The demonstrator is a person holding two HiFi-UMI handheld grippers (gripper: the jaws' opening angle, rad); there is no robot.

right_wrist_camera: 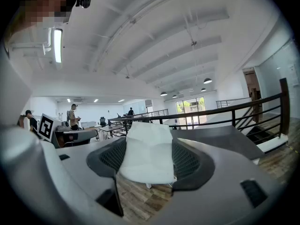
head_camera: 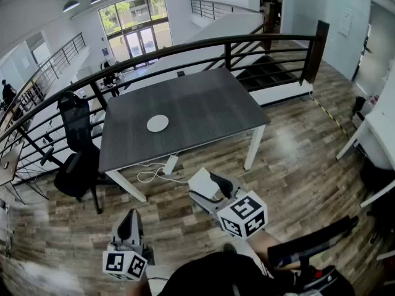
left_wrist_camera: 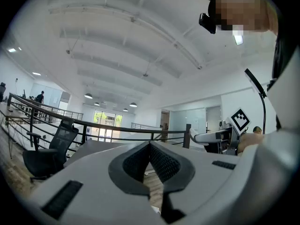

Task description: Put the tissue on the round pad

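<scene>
Right gripper (head_camera: 207, 189) up at centre-bottom of head view, fingers spread wide and clamped on white tissue (right_wrist_camera: 147, 151), carried above wood floor (head_camera: 296, 165), short of counter (head_camera: 203, 103). Round pad (head_camera: 157, 123) lies white on dark counter, centre-left of frame, well apart from tissue. Left gripper (left_wrist_camera: 150, 146) lower left, fingers pressed together, empty. Black chair (head_camera: 77, 140) at counter's left end.
</scene>
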